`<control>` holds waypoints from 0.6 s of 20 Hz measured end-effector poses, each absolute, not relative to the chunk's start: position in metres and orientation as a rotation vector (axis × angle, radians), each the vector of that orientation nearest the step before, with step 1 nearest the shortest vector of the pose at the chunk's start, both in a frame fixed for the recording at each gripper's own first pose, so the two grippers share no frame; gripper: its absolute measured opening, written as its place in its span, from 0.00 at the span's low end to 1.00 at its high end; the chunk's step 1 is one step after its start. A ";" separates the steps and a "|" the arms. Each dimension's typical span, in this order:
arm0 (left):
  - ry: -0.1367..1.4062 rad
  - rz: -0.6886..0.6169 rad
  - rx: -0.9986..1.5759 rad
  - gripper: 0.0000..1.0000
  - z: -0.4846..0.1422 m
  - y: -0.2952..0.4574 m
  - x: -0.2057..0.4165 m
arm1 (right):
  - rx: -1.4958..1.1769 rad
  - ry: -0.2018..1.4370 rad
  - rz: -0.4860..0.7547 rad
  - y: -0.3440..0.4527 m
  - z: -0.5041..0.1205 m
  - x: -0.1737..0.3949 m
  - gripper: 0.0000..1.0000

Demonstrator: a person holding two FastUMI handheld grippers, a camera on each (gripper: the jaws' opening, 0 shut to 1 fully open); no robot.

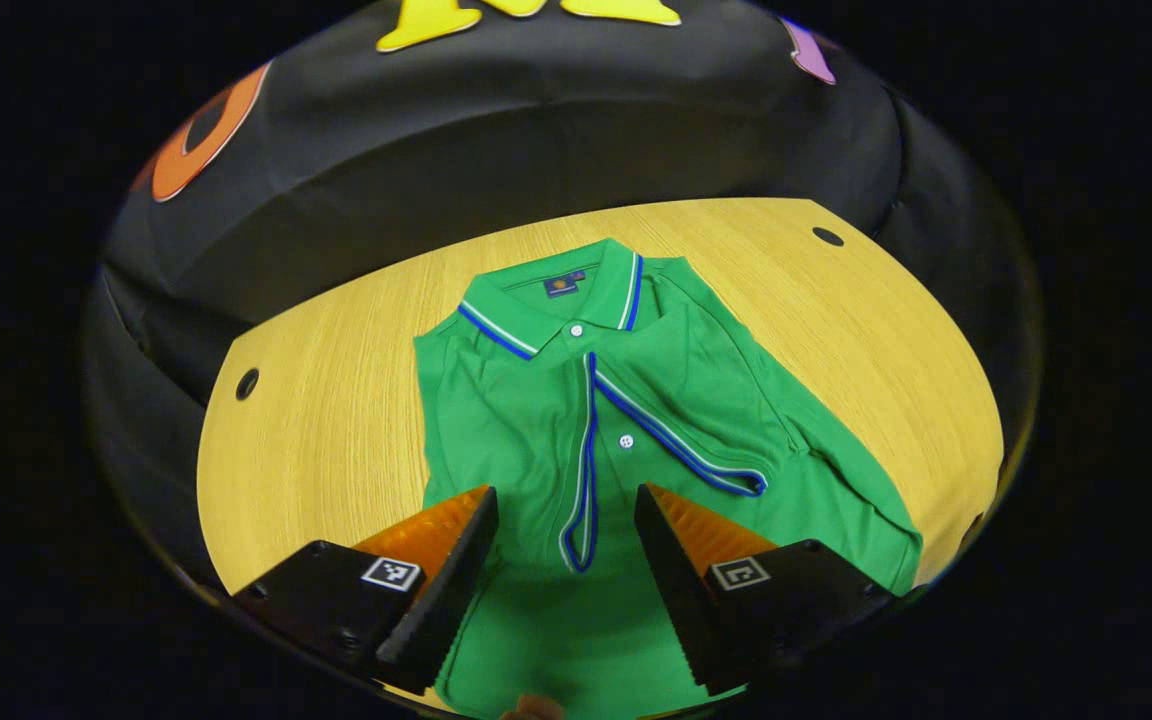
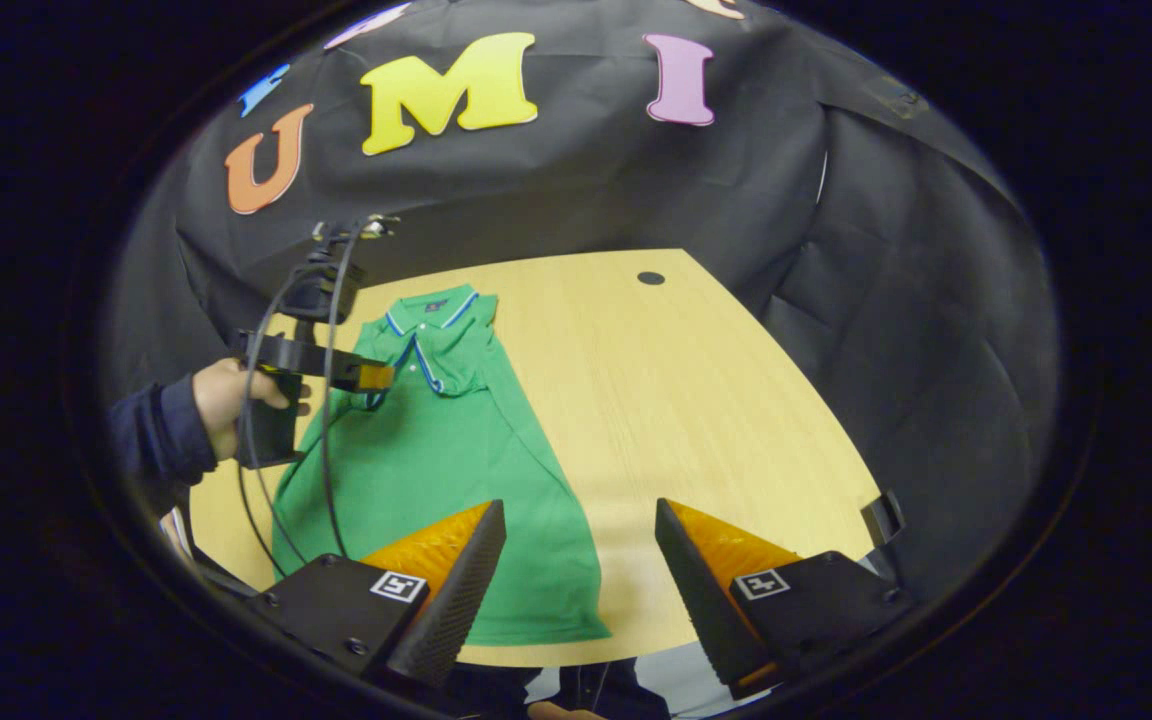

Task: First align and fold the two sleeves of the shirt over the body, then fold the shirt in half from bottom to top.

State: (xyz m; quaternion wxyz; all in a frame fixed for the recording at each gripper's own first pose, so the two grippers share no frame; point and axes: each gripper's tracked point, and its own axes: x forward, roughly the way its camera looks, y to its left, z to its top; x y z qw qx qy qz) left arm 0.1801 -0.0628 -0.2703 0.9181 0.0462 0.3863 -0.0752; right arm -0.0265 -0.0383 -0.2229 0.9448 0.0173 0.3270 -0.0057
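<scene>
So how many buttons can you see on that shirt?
2. One button sits just below the collar; the other is lower on the shirt, between the folded sleeve cuffs. More may be hidden.

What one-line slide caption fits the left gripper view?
Open left gripper hovering over a green polo shirt, both sleeves folded across its body, on a wooden table.

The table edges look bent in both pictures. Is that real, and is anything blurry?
Left gripper view: lens bulge curves the table; the shirt is sharp and evenly lit, without glare. Right gripper view: same bulge; the shirt looks smaller but clear, and the left gripper is crisp.
</scene>
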 end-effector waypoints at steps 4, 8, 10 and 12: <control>0.827 -0.079 0.044 0.93 -0.265 -0.034 0.141 | -0.011 0.758 0.036 -0.032 -0.261 -0.028 0.95; 0.887 -0.022 0.003 0.93 -0.284 -0.005 0.090 | -0.070 0.841 0.101 -0.021 -0.304 -0.039 0.96; 0.920 0.008 -0.021 0.93 -0.294 0.009 0.064 | -0.105 0.882 0.121 -0.019 -0.318 -0.044 0.95; 0.966 0.019 -0.042 0.93 -0.304 0.017 0.033 | -0.112 0.937 0.142 -0.017 -0.336 -0.049 0.96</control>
